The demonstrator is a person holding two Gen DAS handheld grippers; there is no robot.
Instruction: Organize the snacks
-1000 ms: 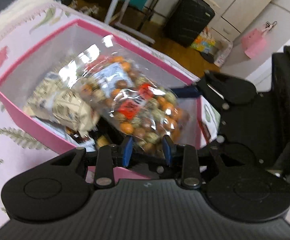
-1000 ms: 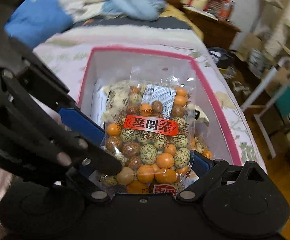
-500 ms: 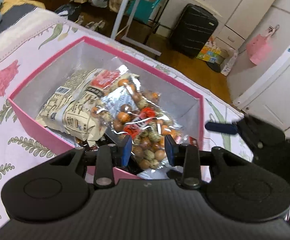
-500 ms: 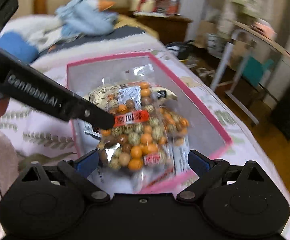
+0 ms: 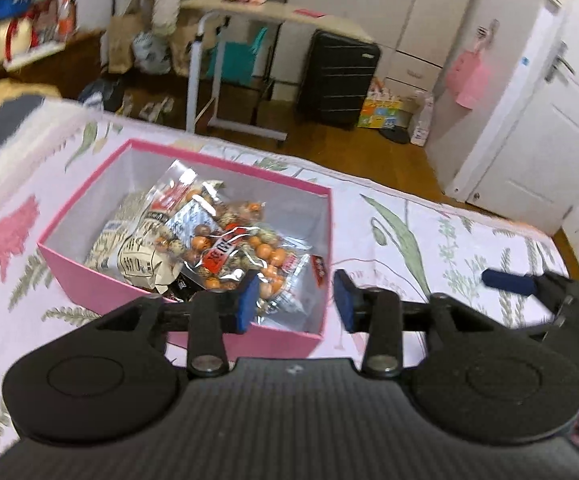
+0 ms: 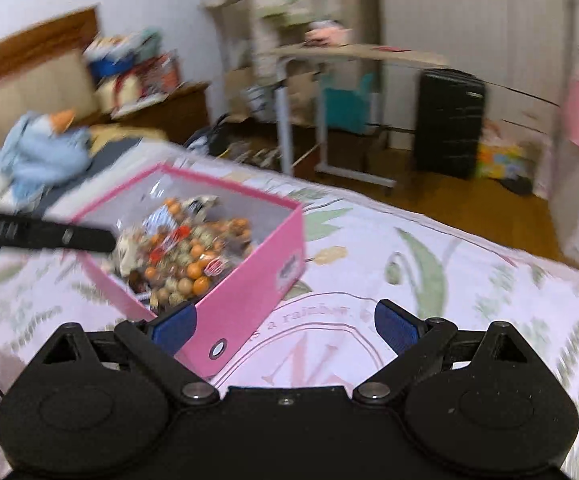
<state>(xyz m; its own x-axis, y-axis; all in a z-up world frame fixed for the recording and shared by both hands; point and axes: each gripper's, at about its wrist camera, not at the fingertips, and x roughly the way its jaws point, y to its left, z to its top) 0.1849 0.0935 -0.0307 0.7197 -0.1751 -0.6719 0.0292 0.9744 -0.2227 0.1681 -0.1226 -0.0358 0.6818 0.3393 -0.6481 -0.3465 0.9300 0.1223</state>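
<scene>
Lying in the pink box (image 5: pixel 101 286), clear bag of peanuts (image 5: pixel 241 248) glints.

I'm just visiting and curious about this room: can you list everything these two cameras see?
box: one, pink, on the bedspread.
nut bag: one, clear with orange and speckled nuts, in the box.
paper snack packs: a few, cream, under the nut bag.
bedspread: one, pink floral.
suitcase: one, black, by the wardrobe.
side table: one, beige top.
plush toy: one, light blue.
left tool: jaws opening, empty.
right tool: open, empty.
</scene>
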